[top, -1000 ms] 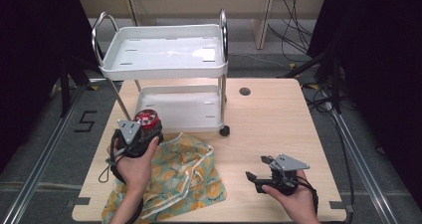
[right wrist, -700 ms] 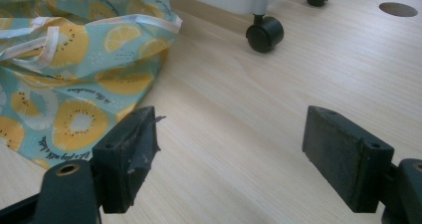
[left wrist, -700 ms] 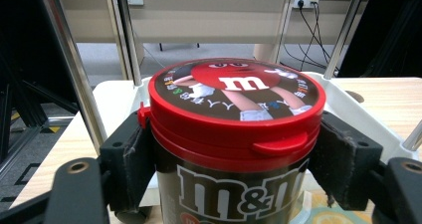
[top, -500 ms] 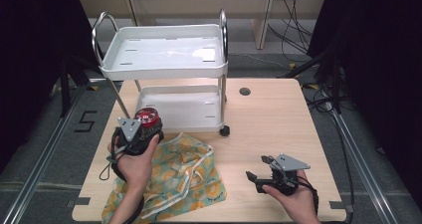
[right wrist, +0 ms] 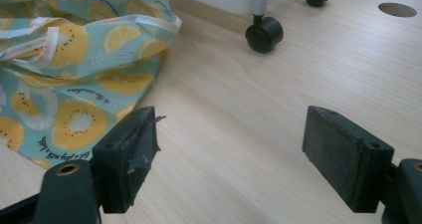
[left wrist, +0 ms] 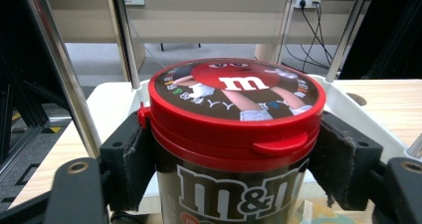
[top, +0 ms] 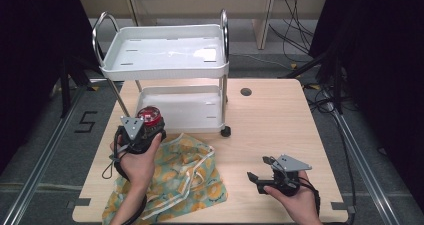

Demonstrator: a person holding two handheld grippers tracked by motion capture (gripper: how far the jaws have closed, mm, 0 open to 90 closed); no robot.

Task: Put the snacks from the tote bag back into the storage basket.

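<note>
A brown M&M's canister [left wrist: 234,149] with a red lid [top: 150,117] is held upright by my left gripper [top: 145,127], whose jaws press on both of its sides. It hangs at the table's left, just in front of the white cart's lower shelf [top: 182,109]. A fruit-print cloth bag [top: 175,177] lies flat under and right of that hand, and the bag [right wrist: 64,69] fills the left of the right gripper view. My right gripper [top: 257,171] stands open low over bare wood at the front right, with nothing between its pads [right wrist: 132,154].
A two-tier white cart [top: 165,52] with chrome handles stands at the back of the wooden table [top: 270,130]; its black casters [right wrist: 263,35] rest on the wood. A round cable hole [top: 245,91] sits right of the cart. Bare wood lies between the bag and my right gripper.
The left gripper with the canister has shifted very slightly toward the cart. The right gripper has stayed where it was.
</note>
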